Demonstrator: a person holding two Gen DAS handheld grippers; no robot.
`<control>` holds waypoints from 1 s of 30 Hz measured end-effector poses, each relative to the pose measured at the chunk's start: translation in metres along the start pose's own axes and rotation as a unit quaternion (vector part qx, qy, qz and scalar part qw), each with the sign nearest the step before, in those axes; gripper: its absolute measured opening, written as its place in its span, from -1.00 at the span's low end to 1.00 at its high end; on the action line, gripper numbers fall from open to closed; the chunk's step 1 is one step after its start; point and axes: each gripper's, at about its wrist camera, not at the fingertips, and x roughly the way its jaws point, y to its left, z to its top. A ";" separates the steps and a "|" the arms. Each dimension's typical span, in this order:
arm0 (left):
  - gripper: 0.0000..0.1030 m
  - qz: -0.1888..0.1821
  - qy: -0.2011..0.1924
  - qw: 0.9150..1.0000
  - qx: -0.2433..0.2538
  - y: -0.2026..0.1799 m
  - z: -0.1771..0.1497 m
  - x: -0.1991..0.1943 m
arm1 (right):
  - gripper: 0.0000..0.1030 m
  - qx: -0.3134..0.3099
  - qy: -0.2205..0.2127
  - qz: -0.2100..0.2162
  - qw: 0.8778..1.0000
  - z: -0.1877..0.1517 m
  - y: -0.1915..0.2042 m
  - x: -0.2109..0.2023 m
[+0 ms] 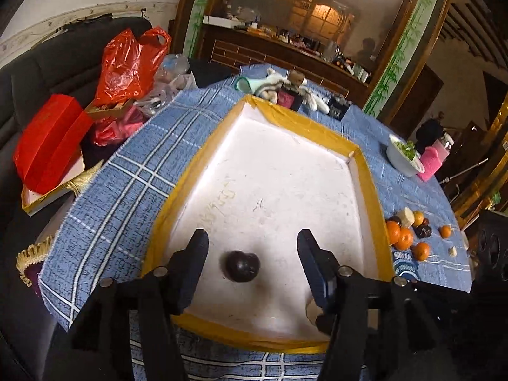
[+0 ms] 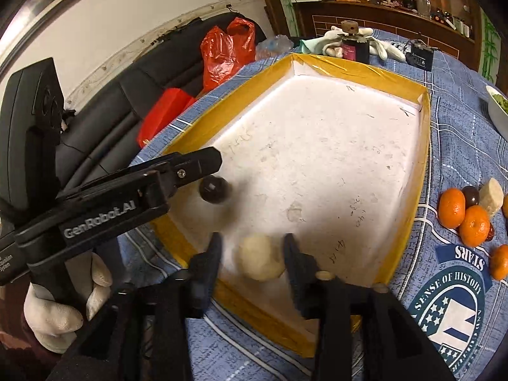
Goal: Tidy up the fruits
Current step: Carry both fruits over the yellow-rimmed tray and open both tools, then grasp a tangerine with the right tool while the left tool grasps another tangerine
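Plainly, the left gripper (image 1: 252, 238) has its jaws spread wide over the near end of the white tray (image 1: 285, 165), with the dark plum (image 1: 242, 266) lying on the tray floor between the two fingers, touching neither. From the right wrist view the same left gripper (image 2: 203, 166) reaches in from the side, gripped by a white-gloved hand (image 2: 60, 311), its tip just above the dark plum (image 2: 214, 189). The right gripper (image 2: 252, 247) also stands wide, its jaws flanking a pale round fruit (image 2: 261, 260) near the tray's front wall; the picture is blurred there, so I cannot tell whether the fingers touch it. The white tray (image 2: 333, 146), edged in yellow tape, sits on the blue checked cloth of the desk (image 2: 451, 120) and holds only these two fruits. Beside the tray, on the cloth, lie several oranges (image 2: 474, 226), a dark fruit (image 2: 470, 195) and a pale chunk (image 2: 491, 196), clustered together. A white bowl (image 1: 403, 158) with greens stands farther back.
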 end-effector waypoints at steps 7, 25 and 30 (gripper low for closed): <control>0.32 -0.008 -0.018 1.000 0.002 -0.013 0.004 -0.018 | 0.29 0.006 -0.059 -0.004 0.998 -0.005 -0.005 -0.047; 0.37 -0.099 0.017 0.981 0.163 -0.138 -0.028 -0.001 | 0.25 0.180 -0.107 -0.143 0.967 -0.049 -0.191 -0.103; 0.22 -0.099 0.023 0.966 0.238 -0.186 -0.035 0.012 | -0.15 0.178 -0.087 -0.157 0.967 -0.047 -0.207 -0.079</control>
